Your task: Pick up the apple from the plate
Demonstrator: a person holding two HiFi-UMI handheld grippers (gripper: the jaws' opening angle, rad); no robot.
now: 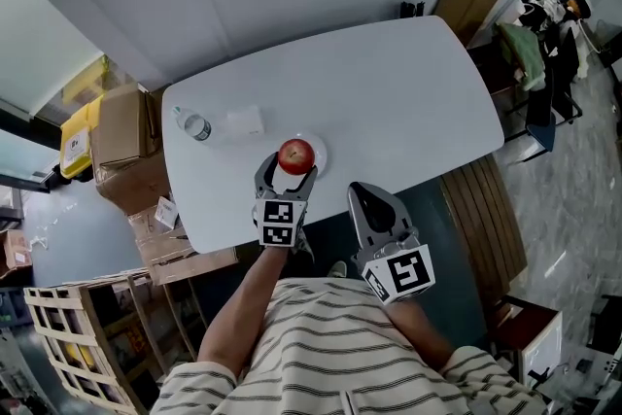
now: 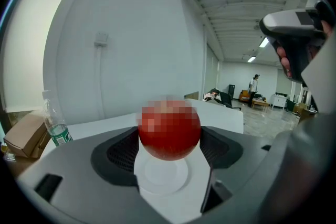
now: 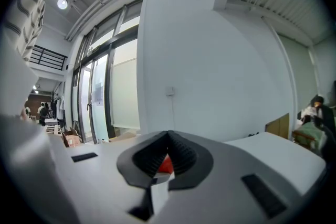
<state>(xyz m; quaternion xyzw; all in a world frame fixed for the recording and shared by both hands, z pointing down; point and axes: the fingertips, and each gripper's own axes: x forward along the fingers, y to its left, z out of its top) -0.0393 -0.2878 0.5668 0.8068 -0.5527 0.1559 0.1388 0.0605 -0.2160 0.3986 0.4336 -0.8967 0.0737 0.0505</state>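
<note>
— Fig. A, near edge of the table [image 1: 389, 102]: where is the apple [image 1: 296, 155]?

— On the small white plate [image 1: 319, 154], between the jaws of the left gripper [image 1: 288, 167]. Its ribbed pads [image 2: 122, 150] sit against the fruit's two sides at its widest part. As far as I can judge they are pinching it, but I cannot tell whether it is clear of the plate.

— And the right gripper [image 1: 372, 196]?

— Off the table, jaws pressed together, nothing between them.

— How would the apple handle?

— Likely firm, moderately heavy, smooth-skinned and round, so it may roll or slip from a light pinch. A hold across the middle looks best; squeezing too hard would probably bruise it.
</note>
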